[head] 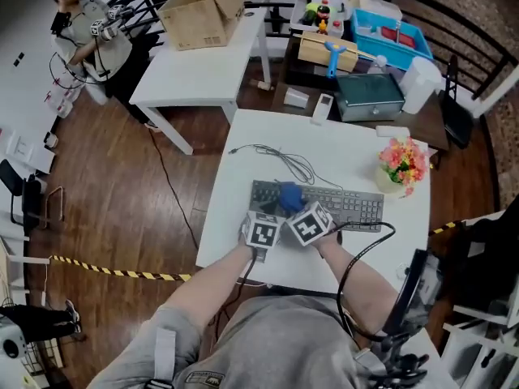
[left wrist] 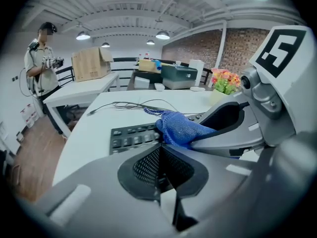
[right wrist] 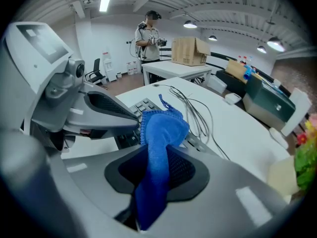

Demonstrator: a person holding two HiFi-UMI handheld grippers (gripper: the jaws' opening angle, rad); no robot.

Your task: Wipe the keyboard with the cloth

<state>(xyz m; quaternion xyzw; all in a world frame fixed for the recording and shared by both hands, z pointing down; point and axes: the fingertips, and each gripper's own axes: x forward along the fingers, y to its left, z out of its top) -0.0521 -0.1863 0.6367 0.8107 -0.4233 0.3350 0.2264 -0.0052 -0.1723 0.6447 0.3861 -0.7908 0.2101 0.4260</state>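
A dark keyboard [head: 340, 205] lies across the white table [head: 243, 217] in the head view. A blue cloth [head: 287, 194] rests on its left part. My right gripper [right wrist: 161, 165] is shut on the cloth [right wrist: 159, 143], which runs up between the pads and bunches over the keys [right wrist: 144, 106]. My left gripper [left wrist: 159, 157] sits just left of it, jaws shut with nothing between them, hovering over the keyboard's [left wrist: 130, 137] left end. In the left gripper view the cloth [left wrist: 179, 127] sticks out from under the right gripper's finger [left wrist: 233, 125]. Both marker cubes sit side by side at the keyboard's near edge.
The keyboard's thin cable [head: 285, 161] loops on the table behind it. A flower vase [head: 401, 168] stands at the far right corner. Beyond are another white table with a cardboard box [head: 203, 10], a cluttered bench [head: 365, 87], and a person [head: 85, 27] at far left.
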